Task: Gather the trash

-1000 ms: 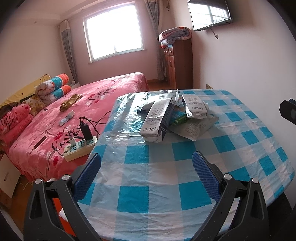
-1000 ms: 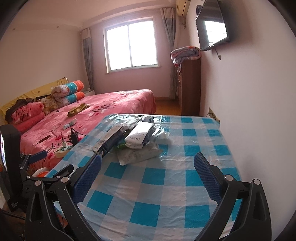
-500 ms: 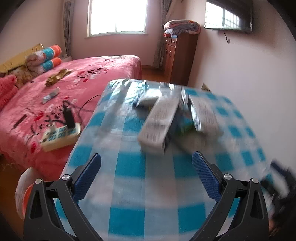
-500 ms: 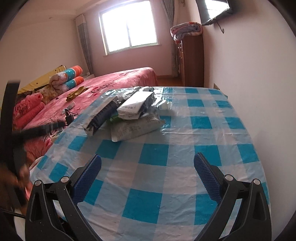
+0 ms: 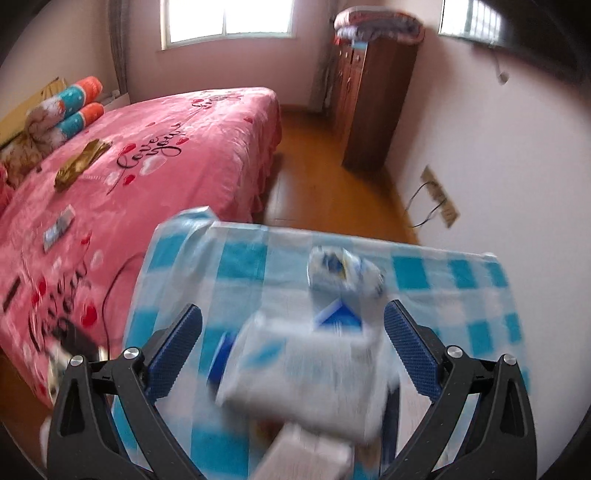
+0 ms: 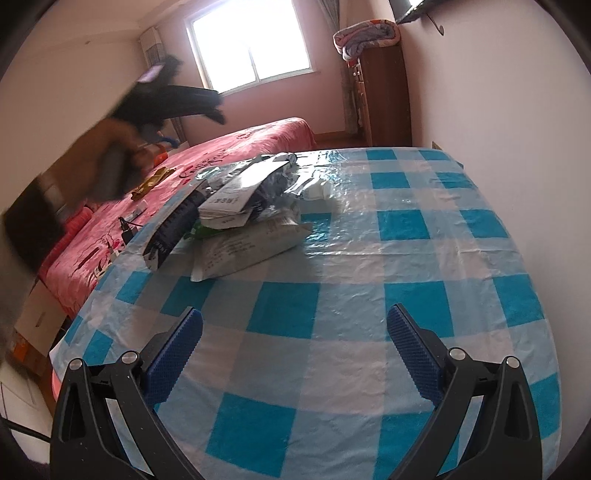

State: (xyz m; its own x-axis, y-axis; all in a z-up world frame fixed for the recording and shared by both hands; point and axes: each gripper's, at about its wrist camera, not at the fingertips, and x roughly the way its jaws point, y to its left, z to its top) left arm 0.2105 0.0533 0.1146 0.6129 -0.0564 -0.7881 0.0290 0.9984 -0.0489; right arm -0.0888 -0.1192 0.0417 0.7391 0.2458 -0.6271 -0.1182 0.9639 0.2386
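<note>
Here the trash is a loose heap of flattened packets point(image 6: 243, 218) on the blue-and-white checked tablecloth point(image 6: 406, 258), and nothing holds it: no bin, bag or basket shows in either view. In the right wrist view about five pieces can be counted in the heap: a long dark packet point(image 6: 173, 229) on the side toward the pink bed point(image 6: 236, 147), a white printed packet point(image 6: 240, 195) on top, a crumpled silver wrapper point(image 6: 280, 173) behind it, a pale sack point(image 6: 251, 247) underneath, and a scrap of green point(image 6: 201, 230) poking out between them. The right gripper point(image 6: 294, 347) stands wide open over bare cloth, well apart from the heap and gripping nothing. The left gripper point(image 5: 293, 343) is also spread wide, right over the heap, with a blurred white packet point(image 5: 306, 376) lying between its blue pads point(image 5: 410, 350); nothing is clamped. Beyond it a small crumpled wrapper point(image 5: 343, 269) lies nearer the far table edge. One wooden cabinet point(image 5: 373, 107) stands past the bed, one folded blanket point(image 5: 376, 26) on top.
</note>
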